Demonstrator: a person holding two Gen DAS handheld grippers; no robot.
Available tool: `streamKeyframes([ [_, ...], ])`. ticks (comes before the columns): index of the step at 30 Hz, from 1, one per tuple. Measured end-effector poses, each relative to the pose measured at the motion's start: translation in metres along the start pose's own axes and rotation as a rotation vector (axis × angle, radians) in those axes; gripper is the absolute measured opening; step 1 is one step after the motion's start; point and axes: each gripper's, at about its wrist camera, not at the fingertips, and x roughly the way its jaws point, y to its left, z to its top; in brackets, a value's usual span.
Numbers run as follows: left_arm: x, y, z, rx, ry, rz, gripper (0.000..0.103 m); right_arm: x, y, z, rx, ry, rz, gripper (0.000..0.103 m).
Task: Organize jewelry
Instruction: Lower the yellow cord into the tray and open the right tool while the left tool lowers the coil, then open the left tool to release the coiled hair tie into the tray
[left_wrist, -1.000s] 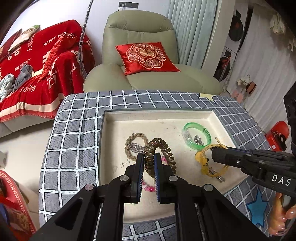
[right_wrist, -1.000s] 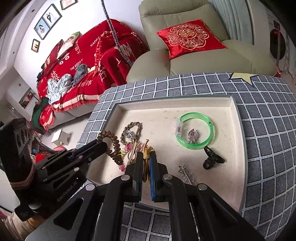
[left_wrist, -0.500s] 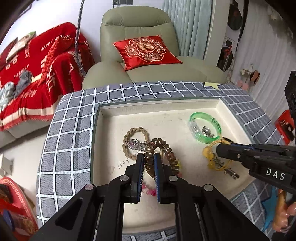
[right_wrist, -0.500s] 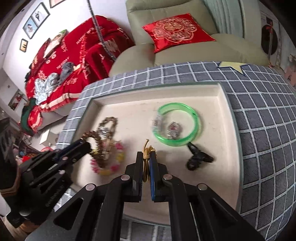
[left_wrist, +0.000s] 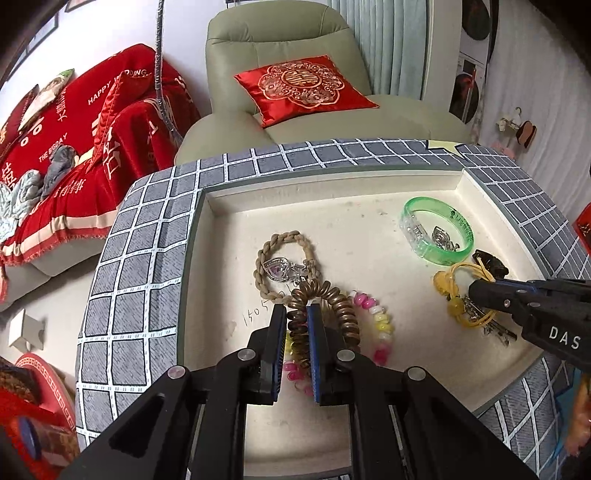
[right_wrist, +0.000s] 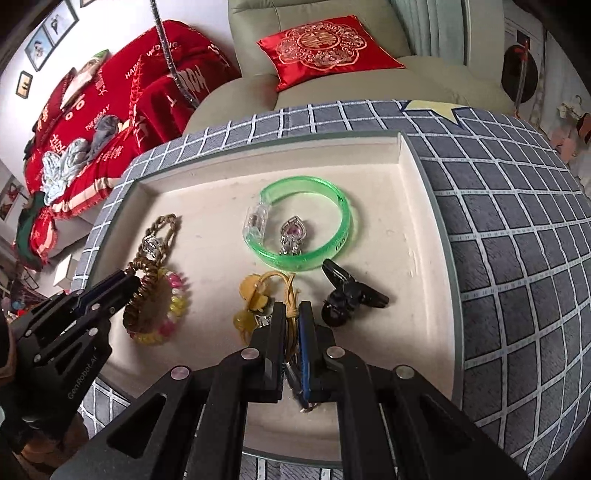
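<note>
A cream tray (left_wrist: 332, 206) (right_wrist: 417, 236) sits in a grey checked table. My left gripper (left_wrist: 296, 314) is shut on a brown coil hair tie (left_wrist: 343, 310) (right_wrist: 138, 306), low over a pink and yellow bead bracelet (left_wrist: 376, 325) (right_wrist: 175, 302). My right gripper (right_wrist: 292, 314) (left_wrist: 474, 290) is shut on a yellow cord hair tie (right_wrist: 258, 291) (left_wrist: 448, 295). A braided beige band (left_wrist: 284, 240) (right_wrist: 166, 225) with a silver charm lies at the left. A green bangle (left_wrist: 439, 230) (right_wrist: 306, 221) rings a silver pendant (right_wrist: 293, 232). A black hair clip (right_wrist: 347, 293) (left_wrist: 489, 264) lies at the right.
A green armchair (left_wrist: 288, 66) with a red cushion (left_wrist: 303, 86) stands behind the table. A sofa under a red blanket (left_wrist: 74, 122) is at the left. The table's checked cloth (right_wrist: 517, 258) surrounds the tray on all sides.
My right gripper carried the yellow cord tie to the right, away from the coil and bead pile, to beside the black clip. Both grippers have come lower towards the tray.
</note>
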Motion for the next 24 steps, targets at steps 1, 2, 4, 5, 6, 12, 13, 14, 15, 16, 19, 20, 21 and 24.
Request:
streamKeyframes([
  [1, -0.001, 0.000, 0.000, 0.002, -0.001, -0.001, 0.028, 0.000, 0.001, 0.000, -0.002, 0.001, -0.001, 0.008],
  [2, -0.002, -0.001, 0.000, 0.004, -0.001, -0.002, 0.028, -0.001, 0.001, 0.000, -0.005, 0.000, -0.003, 0.008],
  [4, -0.002, -0.002, 0.000, 0.006, -0.003, -0.001, 0.028, -0.002, 0.002, -0.001, -0.008, -0.002, -0.004, 0.008],
  [5, -0.003, -0.002, 0.000, 0.007, -0.003, -0.001, 0.028, -0.003, 0.003, -0.001, -0.009, -0.001, 0.000, 0.008],
  [6, -0.003, -0.003, 0.000, 0.008, -0.003, 0.000, 0.028, -0.004, 0.004, -0.001, -0.009, 0.000, 0.003, 0.010],
  [12, -0.007, -0.004, -0.001, 0.008, -0.010, -0.014, 0.028, -0.017, 0.008, -0.003, -0.015, -0.041, 0.014, 0.067],
  [13, -0.008, -0.004, -0.001, 0.006, -0.014, -0.020, 0.028, -0.020, 0.009, -0.002, -0.012, -0.047, 0.027, 0.067],
  [14, -0.009, -0.004, -0.001, 0.004, -0.018, -0.027, 0.028, -0.024, 0.009, -0.002, -0.007, -0.055, 0.040, 0.067],
  [15, -0.010, -0.004, 0.000, 0.001, -0.021, -0.037, 0.028, -0.027, 0.009, -0.003, -0.003, -0.062, 0.048, 0.068],
  [16, -0.012, -0.003, 0.000, -0.004, -0.025, -0.048, 0.028, -0.031, 0.009, -0.003, 0.005, -0.071, 0.057, 0.073],
  [19, -0.015, -0.002, 0.000, -0.014, -0.031, -0.074, 0.028, -0.042, 0.006, -0.005, 0.030, -0.104, 0.068, 0.078],
  [20, -0.016, -0.001, 0.000, -0.018, -0.032, -0.083, 0.028, -0.045, 0.005, -0.006, 0.036, -0.112, 0.070, 0.078],
  [21, -0.017, 0.000, 0.001, -0.020, -0.033, -0.087, 0.028, -0.048, 0.004, -0.007, 0.041, -0.118, 0.071, 0.078],
  [24, -0.018, -0.002, 0.001, -0.014, -0.036, -0.077, 0.028, -0.056, 0.001, -0.010, 0.051, -0.135, 0.072, 0.078],
])
